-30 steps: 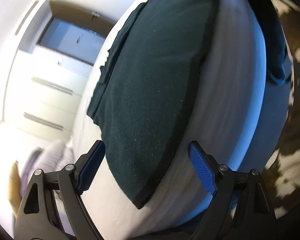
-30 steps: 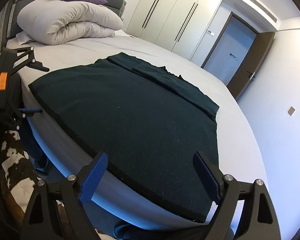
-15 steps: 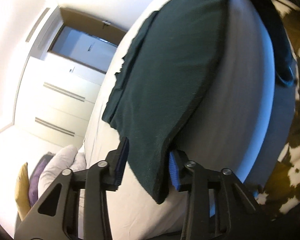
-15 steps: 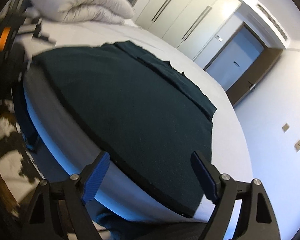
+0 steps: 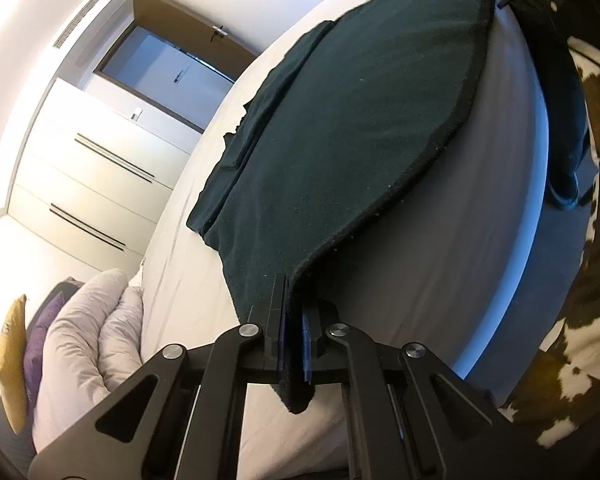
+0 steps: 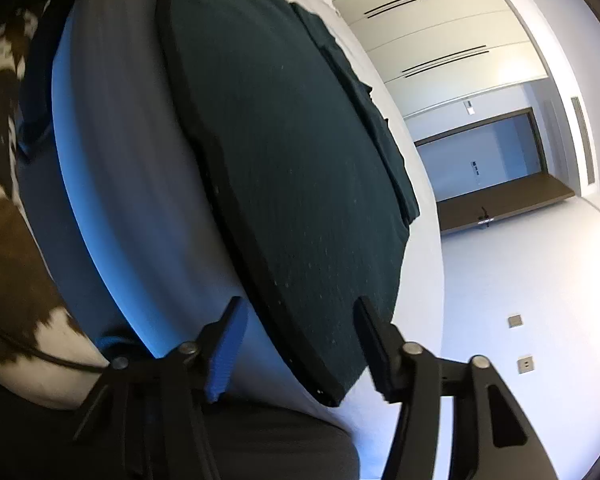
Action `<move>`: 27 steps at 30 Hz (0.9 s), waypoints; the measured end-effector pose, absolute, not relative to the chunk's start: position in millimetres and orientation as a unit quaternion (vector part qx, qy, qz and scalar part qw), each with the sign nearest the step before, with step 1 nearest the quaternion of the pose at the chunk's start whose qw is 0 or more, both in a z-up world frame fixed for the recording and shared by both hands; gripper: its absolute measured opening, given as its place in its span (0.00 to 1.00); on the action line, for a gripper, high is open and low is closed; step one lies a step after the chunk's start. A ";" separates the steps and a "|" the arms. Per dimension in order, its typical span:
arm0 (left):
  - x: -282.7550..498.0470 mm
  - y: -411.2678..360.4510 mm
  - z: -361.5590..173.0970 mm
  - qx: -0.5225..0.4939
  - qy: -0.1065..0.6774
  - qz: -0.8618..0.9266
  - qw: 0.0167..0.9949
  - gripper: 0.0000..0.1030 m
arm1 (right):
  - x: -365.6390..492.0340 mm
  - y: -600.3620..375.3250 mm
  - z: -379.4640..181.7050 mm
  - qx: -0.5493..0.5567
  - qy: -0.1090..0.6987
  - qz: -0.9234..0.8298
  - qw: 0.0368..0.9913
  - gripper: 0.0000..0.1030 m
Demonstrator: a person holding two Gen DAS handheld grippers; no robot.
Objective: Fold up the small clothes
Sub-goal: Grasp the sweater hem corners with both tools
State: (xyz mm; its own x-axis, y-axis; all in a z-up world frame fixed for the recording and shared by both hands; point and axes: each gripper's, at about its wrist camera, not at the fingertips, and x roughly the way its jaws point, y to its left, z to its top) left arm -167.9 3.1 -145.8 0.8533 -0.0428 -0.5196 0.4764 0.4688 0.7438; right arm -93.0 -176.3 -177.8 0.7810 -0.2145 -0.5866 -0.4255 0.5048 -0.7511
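A dark green garment (image 5: 340, 140) lies spread flat on the white bed (image 5: 460, 260). My left gripper (image 5: 292, 344) is shut on the garment's near corner, which is pinched between the blue pads and lifted a little off the sheet. In the right wrist view the same garment (image 6: 292, 152) fills the middle. Its other near corner (image 6: 332, 384) lies between the fingers of my right gripper (image 6: 300, 344). Those jaws are closing, with the blue pads (image 6: 226, 356) still apart from the cloth.
A folded pale duvet (image 5: 88, 328) with purple and yellow pillows sits at the head of the bed. White wardrobes (image 5: 80, 176) and a doorway (image 5: 164, 76) stand beyond. A brown-and-white cowhide rug (image 5: 580, 340) lies beside the bed. A dark blue cloth (image 5: 564, 120) hangs over the bed's edge.
My left gripper went from wide open around the corner to shut on it and raised it slightly. My right gripper rolled, sank towards the other corner, and its fingers came closer together.
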 end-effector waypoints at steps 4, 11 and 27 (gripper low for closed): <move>-161.3 7.3 -132.1 0.460 0.227 -0.158 0.843 0.05 | -87.9 -184.1 -188.2 -0.512 0.333 0.045 0.790 0.52; -159.7 5.7 -126.6 0.446 0.234 -0.160 0.849 0.04 | -90.2 -173.7 -201.8 -0.548 0.318 0.057 0.771 0.52; -155.3 11.3 -110.0 0.397 0.240 -0.164 0.870 0.04 | -97.0 -181.5 -189.4 -0.542 0.292 0.017 0.788 0.23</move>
State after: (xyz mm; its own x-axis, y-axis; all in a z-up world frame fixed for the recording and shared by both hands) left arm -155.3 11.3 -110.0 0.8309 -0.0950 -0.5483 0.4765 0.6303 0.6129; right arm -97.0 -181.5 -189.4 0.8294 -0.2887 -0.4783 -0.3438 0.4112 -0.8443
